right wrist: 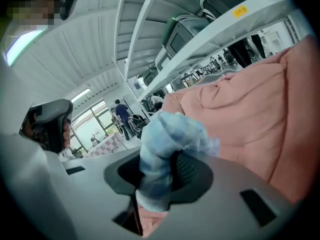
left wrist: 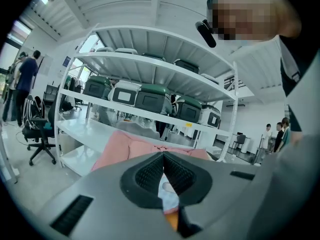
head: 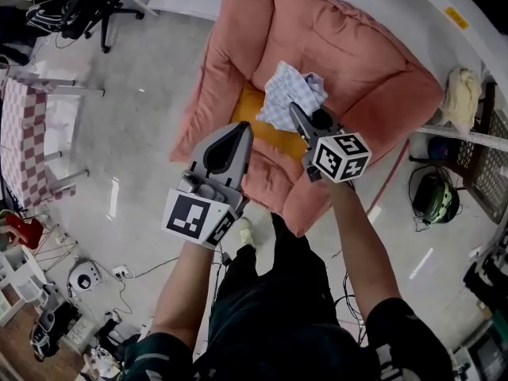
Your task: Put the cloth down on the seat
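A white and blue checked cloth (head: 287,92) hangs bunched over the pink cushioned seat (head: 341,46), just above its orange seat pad (head: 252,111). My right gripper (head: 295,109) is shut on the cloth; in the right gripper view the cloth (right wrist: 167,144) is wadded between the jaws of the right gripper (right wrist: 169,159), with the pink seat (right wrist: 250,114) close behind. My left gripper (head: 242,127) hovers at the seat's front left edge, beside the cloth and apart from it. Its jaws meet at the tips of the left gripper (left wrist: 163,155) with nothing held; the cloth (left wrist: 169,196) shows beyond them.
White shelving with green-lidded bins (left wrist: 150,96) stands behind the seat. An office chair (head: 95,6) and a checked table (head: 20,133) are at the left. A side stand with a cream bundle (head: 462,94) and a dark green headset (head: 435,198) on the floor are at the right.
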A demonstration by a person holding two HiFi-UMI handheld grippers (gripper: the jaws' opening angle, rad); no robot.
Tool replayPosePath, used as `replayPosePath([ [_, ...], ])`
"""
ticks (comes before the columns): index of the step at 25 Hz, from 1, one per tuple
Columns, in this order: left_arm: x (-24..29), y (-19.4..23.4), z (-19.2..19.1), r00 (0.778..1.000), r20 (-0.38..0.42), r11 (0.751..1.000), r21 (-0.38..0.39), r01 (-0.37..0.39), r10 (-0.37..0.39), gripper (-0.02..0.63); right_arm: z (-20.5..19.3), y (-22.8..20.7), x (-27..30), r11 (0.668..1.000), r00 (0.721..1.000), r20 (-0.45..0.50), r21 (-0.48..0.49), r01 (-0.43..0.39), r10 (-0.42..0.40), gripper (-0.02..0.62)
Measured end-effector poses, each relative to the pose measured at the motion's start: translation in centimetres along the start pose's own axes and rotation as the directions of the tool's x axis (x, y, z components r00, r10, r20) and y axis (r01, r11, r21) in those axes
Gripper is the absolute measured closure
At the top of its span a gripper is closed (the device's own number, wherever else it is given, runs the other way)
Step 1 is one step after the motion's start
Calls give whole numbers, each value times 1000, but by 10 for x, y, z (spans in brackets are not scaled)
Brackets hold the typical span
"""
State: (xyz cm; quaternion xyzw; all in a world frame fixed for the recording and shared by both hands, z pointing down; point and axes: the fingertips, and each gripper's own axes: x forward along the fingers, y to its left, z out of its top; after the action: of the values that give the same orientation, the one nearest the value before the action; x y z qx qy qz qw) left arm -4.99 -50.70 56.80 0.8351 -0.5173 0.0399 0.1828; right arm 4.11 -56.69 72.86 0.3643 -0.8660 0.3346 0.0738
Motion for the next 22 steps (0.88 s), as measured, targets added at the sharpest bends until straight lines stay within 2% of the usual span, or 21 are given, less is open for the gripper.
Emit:
replayPosePath([
  [2, 2, 1, -6, 1000, -8, 1000, -5, 5, -5, 600, -29, -24, 6, 997, 997, -56, 48, 59, -56, 482],
  [4, 6, 0, -13, 1000, -21, 1000, -10, 10, -10, 600, -64, -54, 2, 981, 985, -128, 135, 136, -119, 480],
  [8, 10, -8, -30, 998, -54, 1000, -23, 19, -20, 600, -117, -99, -22, 897, 958, -205, 354, 265, -202, 479],
  [10, 11, -14, -35, 998, -54, 999, -32, 31, -33, 600, -133, -110, -32, 858, 949, -213, 414, 303, -233, 476],
  [15, 12, -28, -43, 996, -66, 997, -37, 65, -68, 600, -153, -121, -52, 811, 905, -256, 407, 419, -339, 448],
  [22, 6, -48, -50, 991, -69, 993, -41, 109, -112, 600, -173, -128, -86, 767, 853, -312, 381, 516, -418, 339],
])
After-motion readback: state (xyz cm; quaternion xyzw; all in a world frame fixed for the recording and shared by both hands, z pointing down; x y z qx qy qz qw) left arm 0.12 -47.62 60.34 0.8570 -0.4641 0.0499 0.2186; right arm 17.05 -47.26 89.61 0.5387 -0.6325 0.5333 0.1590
